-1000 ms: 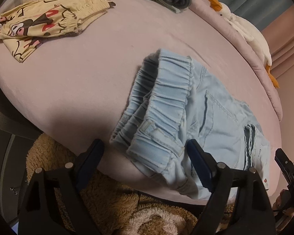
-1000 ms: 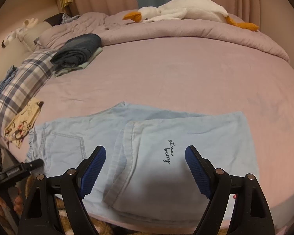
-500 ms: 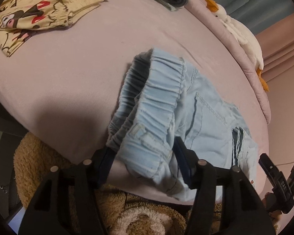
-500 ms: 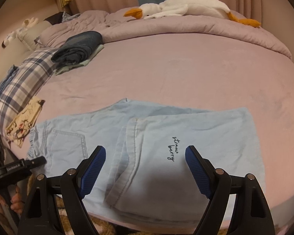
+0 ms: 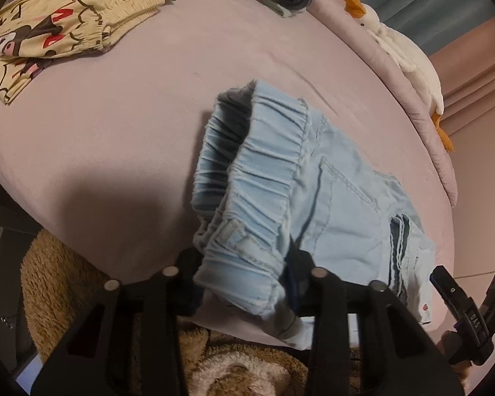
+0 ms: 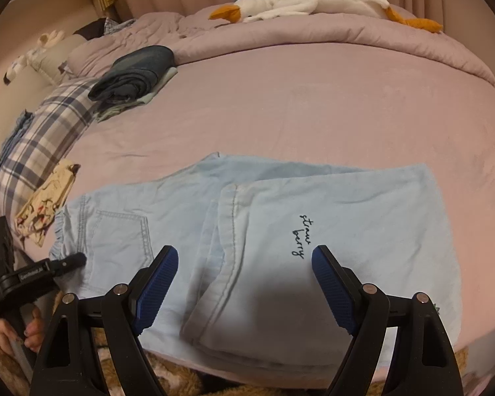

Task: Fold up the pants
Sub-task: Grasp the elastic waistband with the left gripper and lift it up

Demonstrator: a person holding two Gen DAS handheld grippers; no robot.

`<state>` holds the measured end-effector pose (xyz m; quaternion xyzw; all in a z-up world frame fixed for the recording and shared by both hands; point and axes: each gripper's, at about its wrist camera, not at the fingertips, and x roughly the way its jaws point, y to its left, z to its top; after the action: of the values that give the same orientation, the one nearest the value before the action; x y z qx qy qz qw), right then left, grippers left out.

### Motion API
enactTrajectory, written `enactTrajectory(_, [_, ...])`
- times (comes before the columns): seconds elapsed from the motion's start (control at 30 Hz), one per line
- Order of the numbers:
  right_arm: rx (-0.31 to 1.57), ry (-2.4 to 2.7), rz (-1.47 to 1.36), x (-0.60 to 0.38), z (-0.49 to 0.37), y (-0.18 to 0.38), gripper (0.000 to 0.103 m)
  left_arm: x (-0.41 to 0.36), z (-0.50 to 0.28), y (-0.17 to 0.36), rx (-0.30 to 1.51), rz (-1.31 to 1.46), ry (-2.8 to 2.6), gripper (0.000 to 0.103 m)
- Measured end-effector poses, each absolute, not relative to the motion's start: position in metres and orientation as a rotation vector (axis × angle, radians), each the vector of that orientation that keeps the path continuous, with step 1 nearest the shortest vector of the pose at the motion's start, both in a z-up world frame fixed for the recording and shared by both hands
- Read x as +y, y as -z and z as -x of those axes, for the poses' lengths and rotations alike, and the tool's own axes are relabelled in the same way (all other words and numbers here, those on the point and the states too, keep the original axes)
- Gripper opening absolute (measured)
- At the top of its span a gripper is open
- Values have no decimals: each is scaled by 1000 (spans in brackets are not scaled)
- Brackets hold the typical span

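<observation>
Light blue pants [image 6: 330, 231] lie on the pink bed [image 6: 313, 99] near its front edge, legs folded over with the "straw berry" script on top. In the left wrist view the elastic waistband [image 5: 264, 171] is bunched, and its near corner fills the gap of my left gripper [image 5: 242, 274]. Its jaws are closing, with both pads against the fabric. My right gripper [image 6: 244, 254] hovers open above the folded legs with nothing between its fingers. The left gripper [image 6: 49, 265] also shows at the waistband end in the right wrist view.
Yellow cartoon-print shorts [image 5: 59, 29] lie at the far left of the bed. A folded stack of dark clothes [image 6: 135, 72], a plaid pillow [image 6: 46, 132] and a white goose plush [image 6: 313, 3] sit further back. A brown fluffy rug [image 5: 56, 290] lies below the bed's edge.
My left gripper's jaws have drawn together from wide apart onto the near corner of the waistband, which now bunches between them. The right gripper has held still and open.
</observation>
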<state>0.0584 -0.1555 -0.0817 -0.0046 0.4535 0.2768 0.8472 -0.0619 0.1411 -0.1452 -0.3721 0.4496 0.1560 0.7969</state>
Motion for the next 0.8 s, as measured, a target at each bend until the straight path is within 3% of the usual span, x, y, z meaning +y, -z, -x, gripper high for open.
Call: enactTrajectory(0.8, [923, -519, -76, -187, -61, 72, 83, 92, 49, 62, 824, 658, -201, 31])
